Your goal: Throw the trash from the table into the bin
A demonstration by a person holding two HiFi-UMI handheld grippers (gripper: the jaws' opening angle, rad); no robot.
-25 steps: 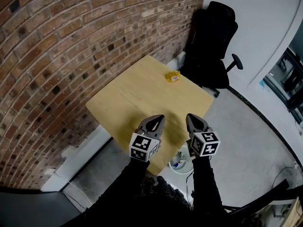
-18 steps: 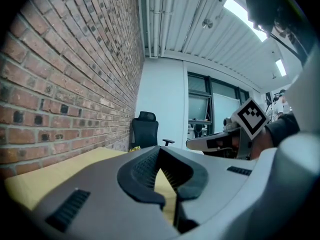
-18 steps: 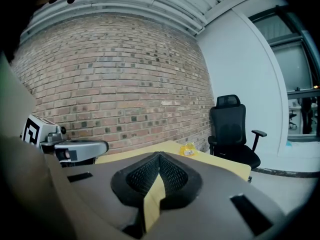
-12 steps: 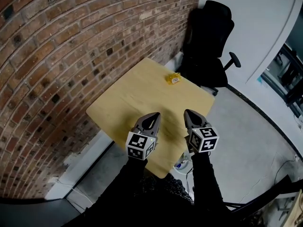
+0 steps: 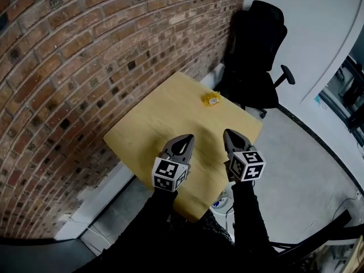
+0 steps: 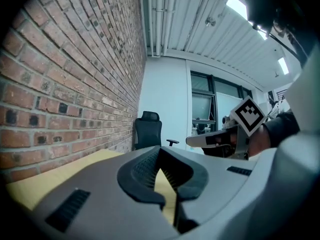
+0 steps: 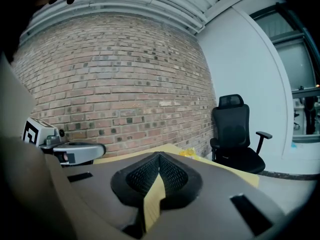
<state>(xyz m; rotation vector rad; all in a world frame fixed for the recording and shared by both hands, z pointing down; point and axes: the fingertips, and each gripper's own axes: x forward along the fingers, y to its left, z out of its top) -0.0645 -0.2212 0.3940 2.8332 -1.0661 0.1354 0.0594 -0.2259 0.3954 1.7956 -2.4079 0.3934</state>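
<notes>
**Both tools clenched and empty, aimed across the table at the trash.**

I have the left gripper point(image 5: 184, 142) and the right gripper point(image 5: 231, 137) side by side over the near edge of the table point(image 5: 148, 124). Each has its jaws pressed together at the tips with nothing between them, and both point roughly level toward the far side. The crumpled yellow trash point(image 5: 211, 99) lies alone near the far right corner, well apart from both tools and just in front of the black chair point(image 5: 253, 50). I judge the right gripper better placed for the pickup, since the trash sits on its side, though its jaws must part first. A white round container point(image 5: 223, 197) on the floor by the near right corner is probably the bin, but it is mostly hidden.
</notes>
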